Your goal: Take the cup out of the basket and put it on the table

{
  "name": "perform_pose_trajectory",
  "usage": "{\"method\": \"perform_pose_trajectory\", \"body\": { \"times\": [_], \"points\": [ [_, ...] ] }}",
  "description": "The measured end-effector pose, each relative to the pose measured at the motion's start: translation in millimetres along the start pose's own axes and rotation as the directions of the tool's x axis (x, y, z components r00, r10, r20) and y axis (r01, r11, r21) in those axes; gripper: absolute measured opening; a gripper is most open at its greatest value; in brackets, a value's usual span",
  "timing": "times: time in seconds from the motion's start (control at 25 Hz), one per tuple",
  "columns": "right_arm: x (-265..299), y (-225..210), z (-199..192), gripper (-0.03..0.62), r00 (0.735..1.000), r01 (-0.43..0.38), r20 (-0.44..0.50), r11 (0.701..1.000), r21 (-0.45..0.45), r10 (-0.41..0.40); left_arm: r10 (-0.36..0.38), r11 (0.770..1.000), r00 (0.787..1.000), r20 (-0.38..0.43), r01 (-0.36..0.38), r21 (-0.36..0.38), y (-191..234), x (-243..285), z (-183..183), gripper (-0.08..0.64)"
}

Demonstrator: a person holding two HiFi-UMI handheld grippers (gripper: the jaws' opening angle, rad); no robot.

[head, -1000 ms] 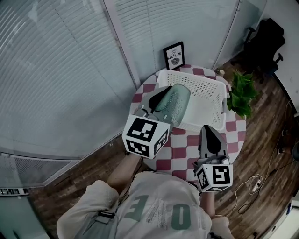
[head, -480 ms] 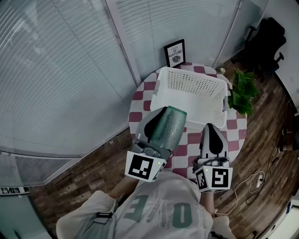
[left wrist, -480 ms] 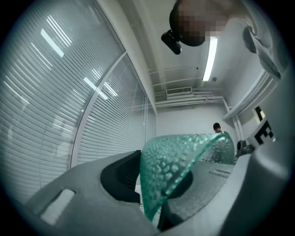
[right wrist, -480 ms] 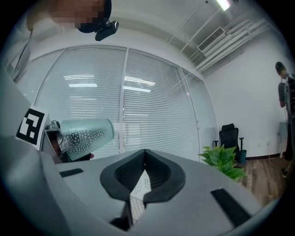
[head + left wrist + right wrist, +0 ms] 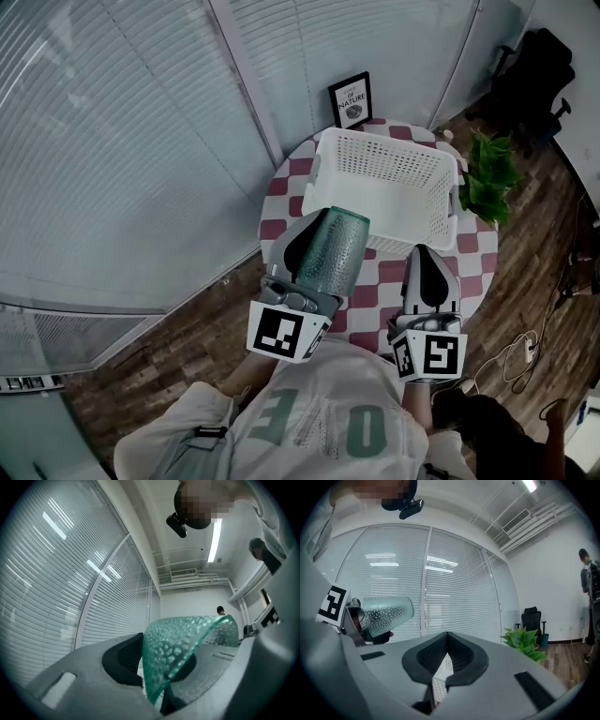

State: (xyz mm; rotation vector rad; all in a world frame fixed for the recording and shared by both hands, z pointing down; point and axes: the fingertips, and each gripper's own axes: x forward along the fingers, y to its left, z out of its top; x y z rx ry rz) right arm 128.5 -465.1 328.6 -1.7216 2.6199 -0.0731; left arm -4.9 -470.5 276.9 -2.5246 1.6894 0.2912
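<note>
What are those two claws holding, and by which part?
The left gripper pinches the green dimpled glass cup by the wall at its near end; the right gripper clamps the near rim of the white perforated plastic basket.

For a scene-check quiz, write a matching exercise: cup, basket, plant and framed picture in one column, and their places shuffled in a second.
1 cup
2 basket
3 plant
4 framed picture

A behind the basket, by the blinds
B gripped by the left gripper, held above the table
C right of the basket in the head view, beside the table
D standing empty on the checkered table

Pairs: 1-B, 2-D, 3-C, 4-A
</note>
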Motion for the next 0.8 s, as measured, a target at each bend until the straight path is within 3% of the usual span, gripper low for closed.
{"method": "perform_pose_trajectory", "body": {
  "times": [0.2,0.8],
  "points": [
    [-2.6,0.4,0.2,0.009,1.000,0.005,0.000,1.000,0.010,-0.005,-0.011,0.999,1.000,-0.010,0.011,-0.038,1.1,-1.1,-1.2,0.060],
    [-7.0,-1.7,-2.4,0.009,1.000,0.010,-0.011,1.000,0.015,-0.010,-0.038,0.999,0.999,-0.031,0.037,-0.028,-7.7,1.8,-5.2,0.060]
  ]
}}
